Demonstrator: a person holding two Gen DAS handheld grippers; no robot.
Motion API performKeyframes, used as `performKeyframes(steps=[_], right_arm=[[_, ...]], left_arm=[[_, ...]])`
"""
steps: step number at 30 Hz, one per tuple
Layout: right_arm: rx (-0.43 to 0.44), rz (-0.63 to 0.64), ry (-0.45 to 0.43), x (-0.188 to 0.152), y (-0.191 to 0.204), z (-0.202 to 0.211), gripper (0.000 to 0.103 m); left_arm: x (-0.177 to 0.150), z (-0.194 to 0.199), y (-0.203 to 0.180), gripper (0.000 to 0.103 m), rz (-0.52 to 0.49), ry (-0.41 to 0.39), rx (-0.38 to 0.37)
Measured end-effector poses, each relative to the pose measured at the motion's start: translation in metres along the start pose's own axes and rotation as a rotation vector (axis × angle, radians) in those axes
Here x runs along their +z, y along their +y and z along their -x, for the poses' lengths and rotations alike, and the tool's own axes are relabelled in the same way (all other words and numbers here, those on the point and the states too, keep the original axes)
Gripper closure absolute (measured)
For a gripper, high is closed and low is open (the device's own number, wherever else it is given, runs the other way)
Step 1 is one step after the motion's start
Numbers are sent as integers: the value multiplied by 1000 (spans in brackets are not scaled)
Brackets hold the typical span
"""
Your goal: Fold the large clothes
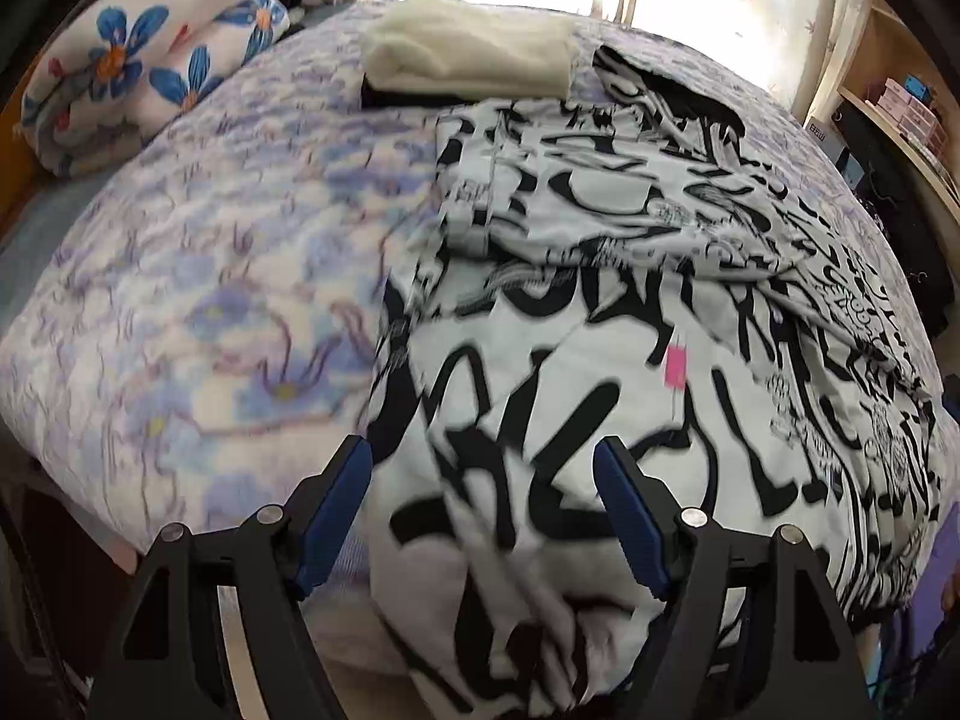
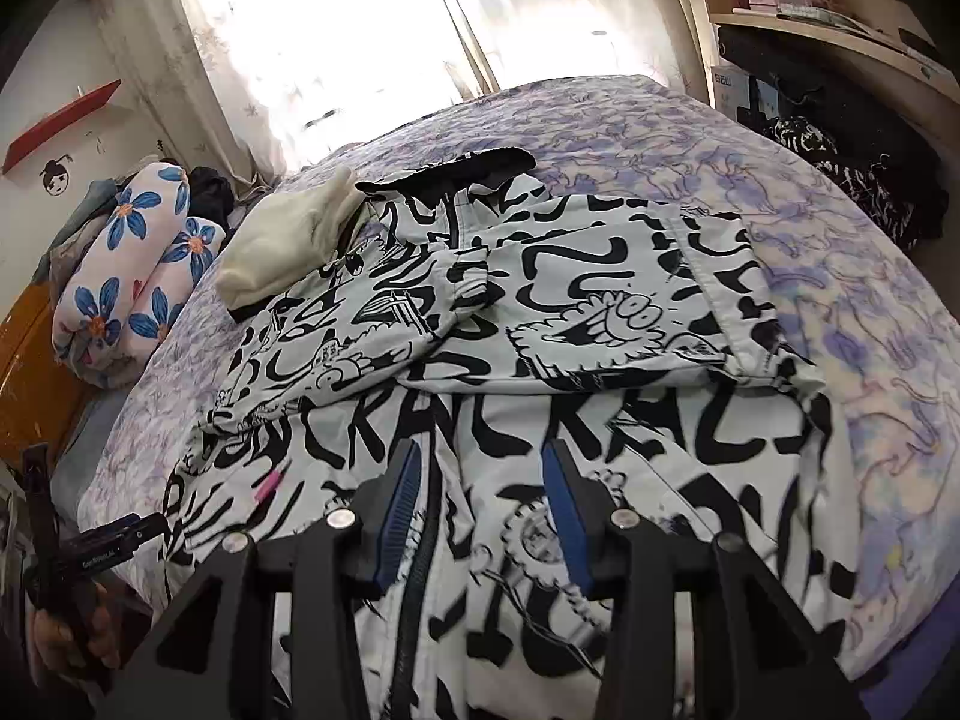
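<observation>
A black-and-white graffiti-print jacket (image 2: 540, 324) lies spread on the bed (image 2: 840, 276), its sleeves folded across the chest. The left gripper (image 1: 483, 450) hovers wide open over the jacket's hem at 6 o'clock. The right gripper (image 2: 480, 450) hovers over the jacket's zipper, jaws apart, holding nothing.

Black fingers (image 1: 630, 516), blue pads, 4 silver screws.

Both wrist cameras sit low at the near edge of the bed (image 1: 180, 276), looking across it toward the far window (image 2: 336, 30). Both show the printed jacket (image 2: 540, 312) close up, the left view from farther left.
</observation>
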State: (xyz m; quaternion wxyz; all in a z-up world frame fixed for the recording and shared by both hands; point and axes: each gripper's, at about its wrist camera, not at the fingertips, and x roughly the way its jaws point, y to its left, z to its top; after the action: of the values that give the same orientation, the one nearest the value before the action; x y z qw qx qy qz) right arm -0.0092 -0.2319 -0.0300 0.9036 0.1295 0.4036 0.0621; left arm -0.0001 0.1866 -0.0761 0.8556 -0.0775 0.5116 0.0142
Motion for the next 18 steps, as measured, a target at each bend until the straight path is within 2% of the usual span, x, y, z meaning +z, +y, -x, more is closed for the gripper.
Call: performKeyframes(steps=[4, 8, 14, 18], right_arm=[[-37, 9, 12, -12, -18, 16, 60], [-49, -43, 64, -26, -46, 24, 59], [-60, -165, 136, -53, -95, 39, 58], [-74, -184, 190, -72, -112, 43, 58]], left_arm=[[-19, -6, 13, 28, 30, 67, -45], [-37, -13, 23, 28, 46, 132, -104], [-55, -17, 26, 25, 70, 166, -173], [-66, -18, 19, 23, 30, 186, -193]])
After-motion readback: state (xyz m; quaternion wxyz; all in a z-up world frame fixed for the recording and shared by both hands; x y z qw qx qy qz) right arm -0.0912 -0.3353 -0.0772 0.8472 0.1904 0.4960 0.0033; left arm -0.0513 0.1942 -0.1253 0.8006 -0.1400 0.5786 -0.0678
